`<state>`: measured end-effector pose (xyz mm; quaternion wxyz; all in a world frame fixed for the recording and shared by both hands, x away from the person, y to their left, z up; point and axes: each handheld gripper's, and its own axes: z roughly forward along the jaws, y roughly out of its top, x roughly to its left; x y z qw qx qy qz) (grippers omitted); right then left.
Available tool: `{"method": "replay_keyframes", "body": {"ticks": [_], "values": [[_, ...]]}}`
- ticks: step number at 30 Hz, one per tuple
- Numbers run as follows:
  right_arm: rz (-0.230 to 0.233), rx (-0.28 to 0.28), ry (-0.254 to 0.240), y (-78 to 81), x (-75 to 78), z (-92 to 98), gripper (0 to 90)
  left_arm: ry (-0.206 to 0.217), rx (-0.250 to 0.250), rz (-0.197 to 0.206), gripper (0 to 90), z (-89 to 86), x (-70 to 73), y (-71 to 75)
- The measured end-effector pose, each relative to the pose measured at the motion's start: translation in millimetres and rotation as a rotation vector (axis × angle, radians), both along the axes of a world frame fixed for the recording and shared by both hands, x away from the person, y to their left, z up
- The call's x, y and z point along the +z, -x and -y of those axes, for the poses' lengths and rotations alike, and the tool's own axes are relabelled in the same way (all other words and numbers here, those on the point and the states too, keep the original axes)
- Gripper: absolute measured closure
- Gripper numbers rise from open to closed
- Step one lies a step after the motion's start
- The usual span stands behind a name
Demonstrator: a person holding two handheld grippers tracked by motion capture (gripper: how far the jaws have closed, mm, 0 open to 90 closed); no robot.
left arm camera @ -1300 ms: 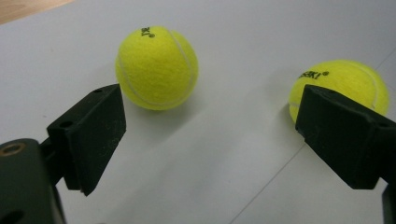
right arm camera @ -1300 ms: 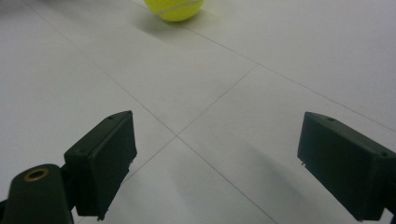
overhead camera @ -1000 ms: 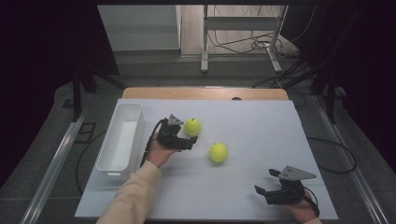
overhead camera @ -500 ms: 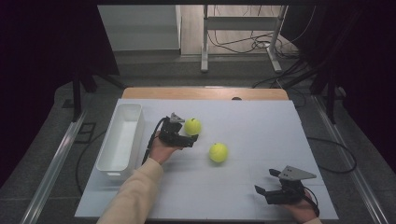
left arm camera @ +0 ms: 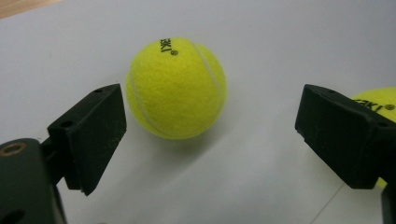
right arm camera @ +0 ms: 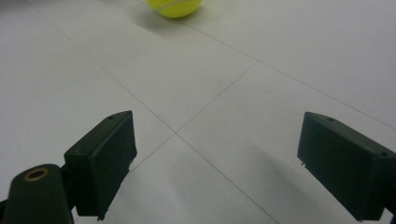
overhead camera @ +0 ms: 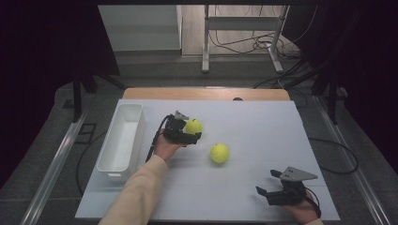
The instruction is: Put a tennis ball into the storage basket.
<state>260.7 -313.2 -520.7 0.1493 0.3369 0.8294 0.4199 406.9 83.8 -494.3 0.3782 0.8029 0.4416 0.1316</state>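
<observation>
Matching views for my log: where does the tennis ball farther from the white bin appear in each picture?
High view: ball at mid-table, right of and nearer the person than the other ball.
Left gripper view: ball at the right edge, partly behind a jaw.
Right gripper view: ball at the top edge, cut off.
Shared landmark: the white tabletop.

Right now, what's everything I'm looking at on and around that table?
Tennis balls: 2, yellow-green; one between the left gripper's open jaws, one mid-table.
Bin: 1, white, left side of table.
Table: 1, white top, wooden strip at far edge.
Frame legs: pale metal, on the floor beyond the table, cables beside them.
Left gripper: black, open, around the near ball.
Right gripper: black, open, near right corner.
Sleeve: cream, left arm.
</observation>
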Motion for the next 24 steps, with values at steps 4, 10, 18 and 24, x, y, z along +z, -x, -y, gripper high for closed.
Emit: {"method": "replay_keyframes", "body": {"ticks": [4, 10, 18, 24], "values": [[0.000, 0.000, 0.000, -0.2, -0.1, 0.1, 12.2, 0.009, 0.002, -0.011, 9.7, 2.6, -3.7, -7.1], [0.004, 0.000, -0.001, 0.1, 0.3, 0.3, 12.2, 0.009, 0.016, -0.021, 9.8, 6.2, -9.0, -15.7], [0.002, 0.001, 0.002, -0.1, -0.1, 0.1, 12.3, 0.026, 0.040, -0.039, 9.7, 6.9, -14.7, -26.0], [0.001, 0.000, 0.003, -0.1, -0.2, 0.2, 12.3, 0.014, 0.044, -0.037, 9.7, 7.3, -15.9, -31.2]]}}
